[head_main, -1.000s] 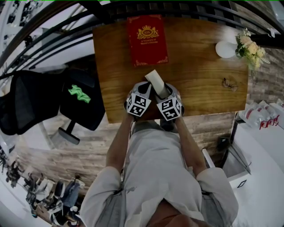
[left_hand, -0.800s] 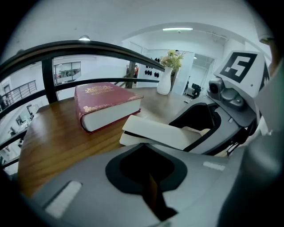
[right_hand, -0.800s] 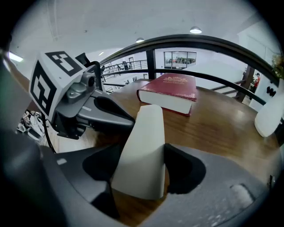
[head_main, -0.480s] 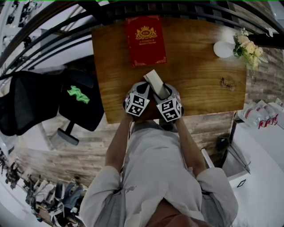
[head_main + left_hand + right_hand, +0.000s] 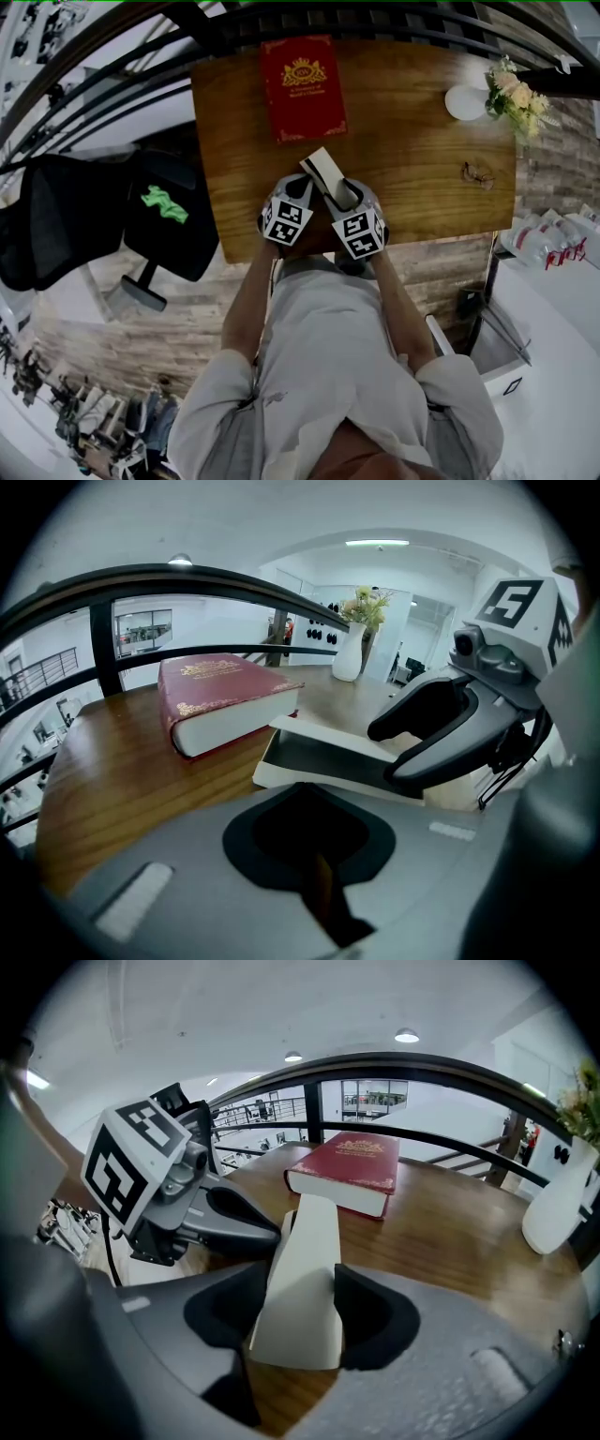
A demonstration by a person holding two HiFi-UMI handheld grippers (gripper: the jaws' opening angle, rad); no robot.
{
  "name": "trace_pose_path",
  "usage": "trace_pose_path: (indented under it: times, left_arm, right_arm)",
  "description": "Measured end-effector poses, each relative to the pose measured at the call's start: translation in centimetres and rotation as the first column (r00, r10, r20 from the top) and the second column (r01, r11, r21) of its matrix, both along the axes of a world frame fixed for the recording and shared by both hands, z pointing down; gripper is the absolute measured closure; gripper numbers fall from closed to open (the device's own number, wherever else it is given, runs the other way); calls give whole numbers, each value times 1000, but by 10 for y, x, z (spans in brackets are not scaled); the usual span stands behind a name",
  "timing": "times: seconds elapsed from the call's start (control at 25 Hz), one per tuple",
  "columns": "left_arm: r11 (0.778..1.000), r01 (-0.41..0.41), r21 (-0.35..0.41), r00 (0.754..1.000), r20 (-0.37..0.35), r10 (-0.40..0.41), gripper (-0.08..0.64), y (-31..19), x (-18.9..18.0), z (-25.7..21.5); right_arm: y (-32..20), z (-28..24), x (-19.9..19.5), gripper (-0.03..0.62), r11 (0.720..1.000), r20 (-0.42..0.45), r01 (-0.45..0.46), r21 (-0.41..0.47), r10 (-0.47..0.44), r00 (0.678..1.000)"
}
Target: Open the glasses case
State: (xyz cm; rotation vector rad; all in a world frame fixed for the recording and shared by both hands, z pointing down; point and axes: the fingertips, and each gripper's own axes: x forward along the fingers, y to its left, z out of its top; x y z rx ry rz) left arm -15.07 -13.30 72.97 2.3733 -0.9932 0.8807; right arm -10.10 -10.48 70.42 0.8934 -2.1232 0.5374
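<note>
- Step in hand, as judged: the lid (image 5: 309,1227) of the glasses case (image 5: 328,178) is being swung up off its base. The dark inside of the base already shows in the left gripper view, so the opening is under way but not finished.
- Right tongs (image 5: 302,1274): grasping the lid. The cream flap stands upright between the jaws, which have just been closing on it. Both tips appear to bear on its long edges, with no gap visible.
- Left tongs (image 5: 312,801): clenched on nothing. Only desk wood shows through the narrow slot between the jaws.
- Recommended handling: keep the pinch on the lid light and square so that the thin flap does not buckle or slip sideways. Lift along the hinge's own arc rather than pulling straight up, which would likely drag the base. The base would be best steadied with the left tongs.
- Position of the case: it lies on the desk (image 5: 422,141) near its near edge, running diagonally from near right to far left. The red book (image 5: 302,86) sits just beyond its far end.
- Relative to the tongs: the case's near end is within the right tongs, and the left tongs sit just beside its left flank. Whether they touch it cannot be confirmed.
</note>
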Motion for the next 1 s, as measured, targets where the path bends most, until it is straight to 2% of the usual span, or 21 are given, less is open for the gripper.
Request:
trace_pose_path:
  times: [0.56,1.0]
  left_arm:
    - [1000,-2,-3,1000,-3,2,540,-1,0,2]
    - [1000,-1,-1,1000,0,1,540,-1,-1,3]
  right_arm:
    - [-6,-10,7,460,998,63,-59,23,57,996]
    - [-14,-16,20,528,994,70,-107,31,105,992]
